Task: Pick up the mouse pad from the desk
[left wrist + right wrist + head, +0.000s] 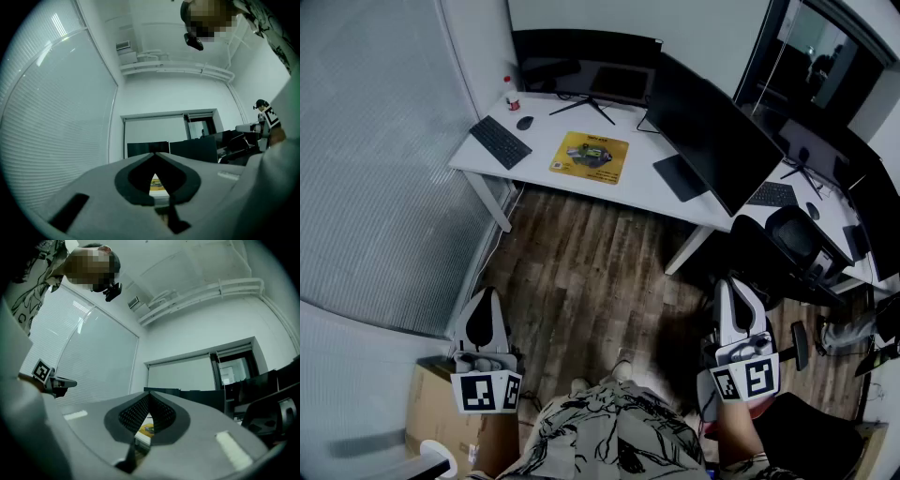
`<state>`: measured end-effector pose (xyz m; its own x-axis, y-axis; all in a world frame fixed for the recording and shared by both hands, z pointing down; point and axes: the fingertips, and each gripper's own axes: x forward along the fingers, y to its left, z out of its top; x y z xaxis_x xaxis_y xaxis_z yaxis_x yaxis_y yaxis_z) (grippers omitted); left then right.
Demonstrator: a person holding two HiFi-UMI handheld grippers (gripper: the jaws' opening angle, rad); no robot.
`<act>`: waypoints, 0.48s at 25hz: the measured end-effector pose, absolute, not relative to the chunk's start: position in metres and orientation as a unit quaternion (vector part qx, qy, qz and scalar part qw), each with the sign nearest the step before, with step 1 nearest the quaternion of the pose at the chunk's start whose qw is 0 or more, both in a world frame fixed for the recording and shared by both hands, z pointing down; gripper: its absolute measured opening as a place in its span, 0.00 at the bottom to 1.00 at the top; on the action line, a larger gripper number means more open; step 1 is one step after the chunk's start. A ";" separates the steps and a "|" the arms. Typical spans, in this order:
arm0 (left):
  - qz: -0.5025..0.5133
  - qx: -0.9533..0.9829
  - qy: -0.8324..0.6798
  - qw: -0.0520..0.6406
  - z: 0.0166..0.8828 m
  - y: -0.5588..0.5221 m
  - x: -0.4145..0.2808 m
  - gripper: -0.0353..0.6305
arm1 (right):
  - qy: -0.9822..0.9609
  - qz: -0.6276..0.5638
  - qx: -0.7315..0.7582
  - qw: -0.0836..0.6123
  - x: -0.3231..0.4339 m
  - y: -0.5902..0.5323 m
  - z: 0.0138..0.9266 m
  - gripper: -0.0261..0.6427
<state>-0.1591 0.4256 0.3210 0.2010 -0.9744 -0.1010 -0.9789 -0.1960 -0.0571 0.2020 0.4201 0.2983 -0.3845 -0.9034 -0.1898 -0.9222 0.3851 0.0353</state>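
Mouse pad (590, 157) — yellow, dark print, flat on white desk (536, 150) | left tool (489, 298), right tool (728, 286) — closed, empty

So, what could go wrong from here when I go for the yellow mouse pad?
1. The mouse pad lies flat on the desk, and both the left tool and the right tool are shut; a tool may only push the pad along instead of catching its edge.
2. The keyboard lies to the pad's left and a large monitor stands to its right, so a careless reach could knock either.
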 end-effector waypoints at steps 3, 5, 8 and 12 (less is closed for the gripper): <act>0.018 -0.772 0.633 0.045 0.325 0.423 -0.163 0.06 | 0.829 0.068 -0.551 0.071 0.201 0.419 0.297 0.05; 0.021 -0.774 0.632 0.037 0.326 0.423 -0.163 0.06 | 0.829 0.067 -0.551 0.071 0.201 0.418 0.297 0.05; 0.003 -0.775 0.631 0.038 0.329 0.422 -0.161 0.06 | 0.832 0.065 -0.547 0.069 0.199 0.417 0.298 0.05; 0.005 -0.779 0.626 0.041 0.328 0.423 -0.159 0.06 | 0.834 0.062 -0.544 0.068 0.195 0.417 0.300 0.05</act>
